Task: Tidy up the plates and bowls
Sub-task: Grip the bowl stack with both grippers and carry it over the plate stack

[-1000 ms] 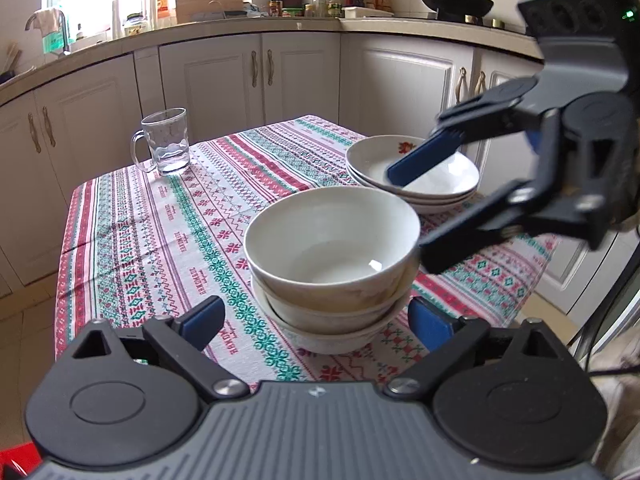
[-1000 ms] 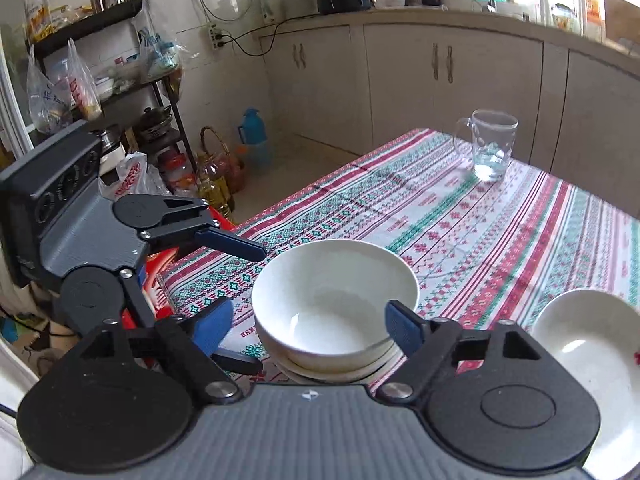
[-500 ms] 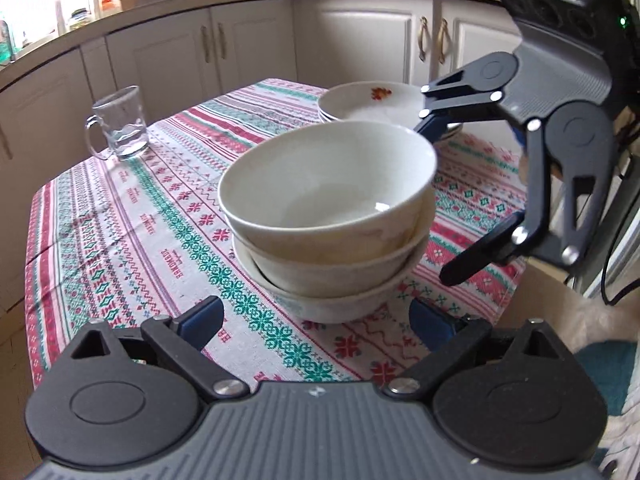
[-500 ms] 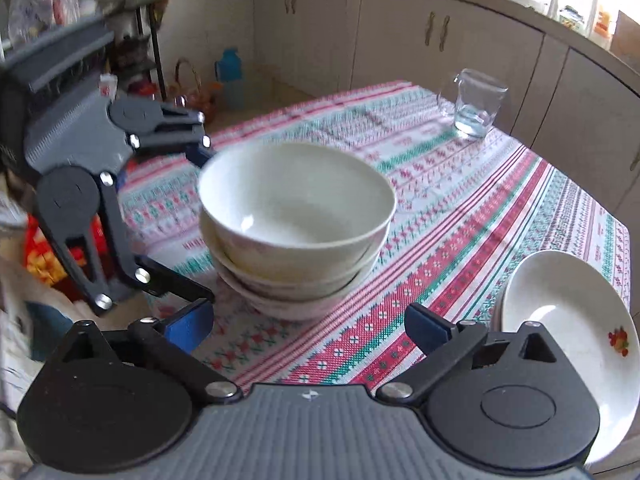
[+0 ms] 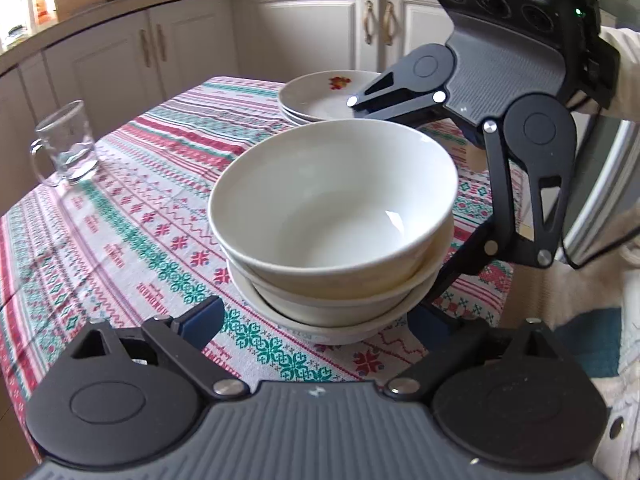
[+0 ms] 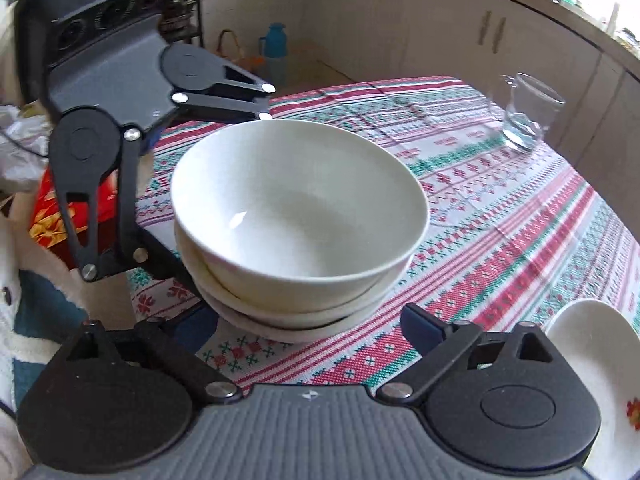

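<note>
On the patterned tablecloth (image 5: 132,216), three nested bowls (image 5: 332,208) are sitting as one stack, evidently consolidated to save room. Both grippers are bracketing it from opposite sides: the left gripper (image 5: 316,322) and the right gripper (image 6: 316,326) are each closing, jaws wide apart, pads not yet pressing the lowest bowl. Judged intent: a two-handed lift of the stack. Plates (image 5: 320,98) are resting behind, three apparently, well apart. One glass mug (image 5: 64,144) is standing aside.

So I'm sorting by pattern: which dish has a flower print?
The top plate of the stack beyond the bowls: red-orange flower near its rim. All three stacked bowls are plain white.
</note>
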{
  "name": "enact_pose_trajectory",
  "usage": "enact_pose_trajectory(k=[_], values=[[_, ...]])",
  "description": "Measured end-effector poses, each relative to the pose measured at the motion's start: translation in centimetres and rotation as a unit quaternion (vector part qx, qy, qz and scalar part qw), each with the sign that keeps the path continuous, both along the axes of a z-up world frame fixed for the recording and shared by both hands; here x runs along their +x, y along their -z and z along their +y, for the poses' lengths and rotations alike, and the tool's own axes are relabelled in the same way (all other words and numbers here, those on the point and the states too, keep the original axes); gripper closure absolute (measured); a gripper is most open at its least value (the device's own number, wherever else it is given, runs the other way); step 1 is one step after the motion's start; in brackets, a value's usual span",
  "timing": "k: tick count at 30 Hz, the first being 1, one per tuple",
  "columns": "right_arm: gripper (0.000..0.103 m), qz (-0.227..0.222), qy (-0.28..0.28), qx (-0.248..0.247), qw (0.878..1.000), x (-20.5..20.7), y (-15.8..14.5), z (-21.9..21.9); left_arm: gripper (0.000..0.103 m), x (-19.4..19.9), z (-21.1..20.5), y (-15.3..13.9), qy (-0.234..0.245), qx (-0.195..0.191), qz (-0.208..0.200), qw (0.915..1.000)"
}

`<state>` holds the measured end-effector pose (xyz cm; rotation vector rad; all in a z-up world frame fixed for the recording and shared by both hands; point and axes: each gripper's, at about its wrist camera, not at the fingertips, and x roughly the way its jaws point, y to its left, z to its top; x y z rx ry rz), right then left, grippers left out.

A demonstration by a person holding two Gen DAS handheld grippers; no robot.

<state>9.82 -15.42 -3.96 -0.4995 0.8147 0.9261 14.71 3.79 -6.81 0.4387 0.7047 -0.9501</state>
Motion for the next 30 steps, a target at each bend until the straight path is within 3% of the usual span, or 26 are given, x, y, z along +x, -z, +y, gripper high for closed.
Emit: enact_pose_trajectory(k=[7,30], values=[[0.018,0.027,-0.023,0.016,0.999,0.3,-0.6,-0.2,0.019,0.7,0.1,-0.1,0.053,-0.005,0.015,0.9985],[0.016,0.044,-0.052,0.005,0.998,1.5,-0.5,0.1,0.015,1.6,-0.2,-0.1,0.099,0.003,0.017,0.9949]])
